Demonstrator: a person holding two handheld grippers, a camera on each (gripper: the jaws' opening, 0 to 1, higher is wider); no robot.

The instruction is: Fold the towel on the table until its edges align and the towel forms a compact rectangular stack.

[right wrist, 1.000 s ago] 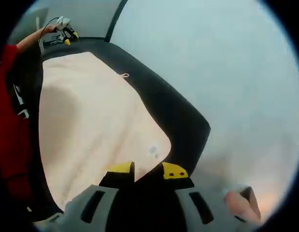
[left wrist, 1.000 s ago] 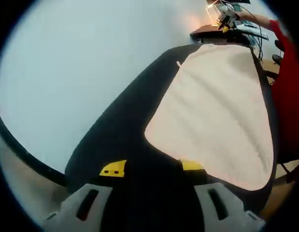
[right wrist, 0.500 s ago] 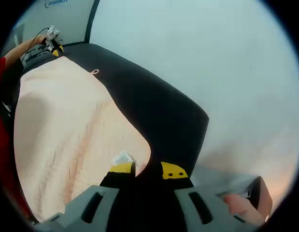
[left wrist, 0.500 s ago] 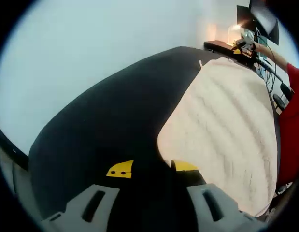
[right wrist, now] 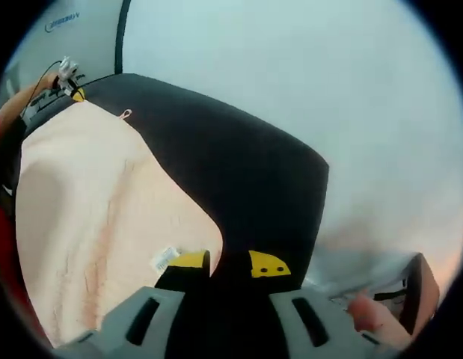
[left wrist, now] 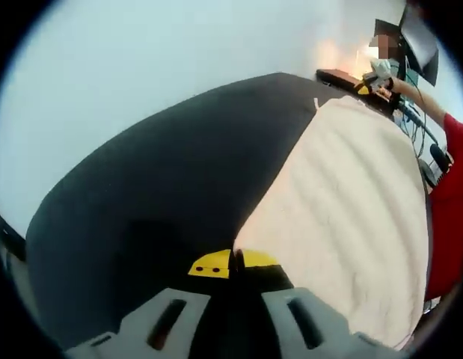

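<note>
A cream towel [left wrist: 343, 202] lies spread flat on the black table [left wrist: 164, 187]. My left gripper [left wrist: 235, 262] sits at the towel's near corner, its yellow-tipped jaws pressed together on the cloth's edge. In the right gripper view the towel [right wrist: 89, 202] covers the left part of the table [right wrist: 246, 179]. My right gripper [right wrist: 225, 262] is open, and the towel's corner with a small white label [right wrist: 165, 258] lies by its left jaw. A hanging loop [right wrist: 125, 114] marks a far corner. The left gripper [right wrist: 66, 75] shows far off at the towel's far end.
A person's red sleeve [left wrist: 448, 194] borders the towel on the right of the left gripper view. A monitor [left wrist: 411, 37] and cables stand beyond the table's far end. A hand [right wrist: 373, 314] shows low on the right of the right gripper view. Pale wall lies behind.
The left jaws have come together on the towel's corner. The right gripper has edged closer to its own corner and stays open.
</note>
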